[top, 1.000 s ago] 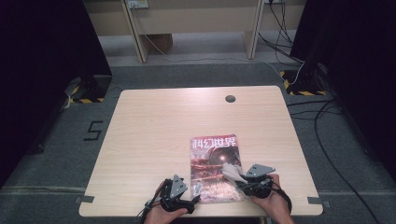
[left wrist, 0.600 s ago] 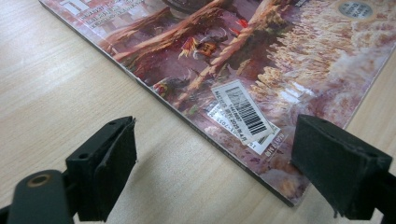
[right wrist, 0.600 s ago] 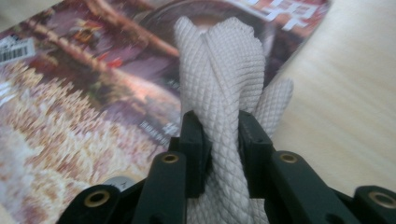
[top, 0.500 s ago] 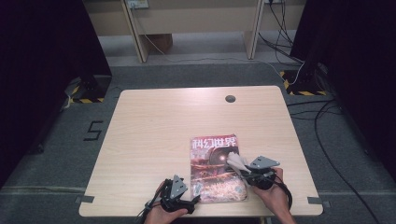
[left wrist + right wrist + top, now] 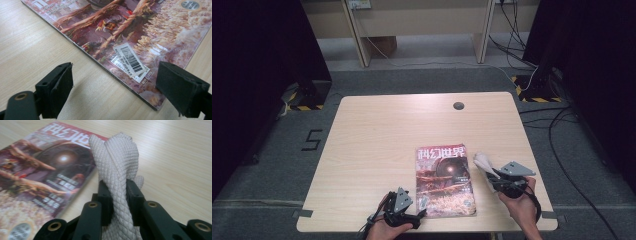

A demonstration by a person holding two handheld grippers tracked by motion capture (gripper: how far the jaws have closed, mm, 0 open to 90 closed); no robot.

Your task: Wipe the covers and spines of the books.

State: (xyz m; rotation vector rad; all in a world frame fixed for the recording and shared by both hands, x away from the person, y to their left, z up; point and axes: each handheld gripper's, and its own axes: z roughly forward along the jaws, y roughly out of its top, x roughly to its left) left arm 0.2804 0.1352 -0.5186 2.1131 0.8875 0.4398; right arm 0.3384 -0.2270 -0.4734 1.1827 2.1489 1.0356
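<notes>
Between the right gripper (image 5: 119,195) pads: a cloth (image 5: 116,157).

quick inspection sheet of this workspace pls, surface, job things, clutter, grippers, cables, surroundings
surface: light wood table, round dark grommet hole near the far edge
job's things: magazine lying flat, cover up, near the front edge; white waffle-weave cloth bunched up, held off to the magazine's right
clutter: nothing seen
grippers: left gripper open, jaws straddling the magazine's near corner with its barcode label; right gripper shut on the cloth, its jaws having just been closing on it
cables: black cables on the floor right of the table; one trails from each gripper
surroundings: grey carpet, a "5" marked on the floor, hazard-striped feet, dark screens at both sides
</notes>
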